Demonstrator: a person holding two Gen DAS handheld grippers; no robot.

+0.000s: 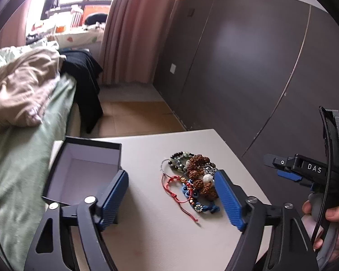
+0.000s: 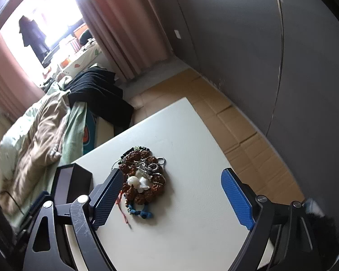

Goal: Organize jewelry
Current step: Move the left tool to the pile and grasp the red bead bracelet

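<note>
A tangled heap of jewelry (image 1: 193,176) lies on the white table (image 1: 151,232): brown seed beads, a white pendant, a red cord, blue knotted pieces, dark bead strings. An open black box (image 1: 79,171) with a pale lining stands at the table's left edge. My left gripper (image 1: 171,198) is open and empty above the table; its right finger sits beside the heap, its left finger in front of the box. My right gripper (image 2: 174,199) is open and empty, hovering over the heap (image 2: 143,176), and also shows at the right of the left wrist view (image 1: 289,171). The box shows in the right wrist view (image 2: 71,185).
A bed (image 1: 22,117) with green sheet, beige blanket and black clothes runs along the table's left side. A dark grey wardrobe wall (image 1: 248,67) stands to the right. Pink curtains (image 1: 135,22) and a window are at the back, with wood floor (image 2: 244,135) between.
</note>
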